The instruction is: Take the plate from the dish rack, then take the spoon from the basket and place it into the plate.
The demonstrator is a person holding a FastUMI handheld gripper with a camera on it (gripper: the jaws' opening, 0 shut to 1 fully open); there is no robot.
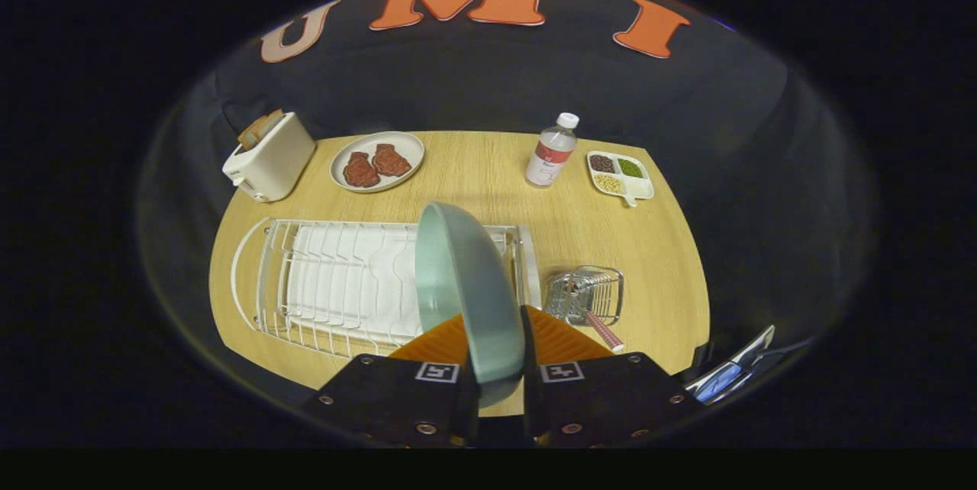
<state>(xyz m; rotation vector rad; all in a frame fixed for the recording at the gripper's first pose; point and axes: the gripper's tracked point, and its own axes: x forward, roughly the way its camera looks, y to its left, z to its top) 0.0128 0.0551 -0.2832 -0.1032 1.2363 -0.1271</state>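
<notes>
A pale green plate [467, 291] stands on edge between my fingers, lifted above the white wire dish rack [336, 284]. My gripper [496, 345] is shut on the plate's lower rim, one finger on each face. To the right of the rack sits a small wire basket [591, 293]. A spoon with a red-patterned handle [603, 330] leans out of the basket toward me.
On the round wooden table [488, 169]: a white toaster [269, 156] at the far left, a plate with two pieces of meat [376, 161], a plastic bottle [551, 152], and a divided tray of beans [620, 175] at the far right.
</notes>
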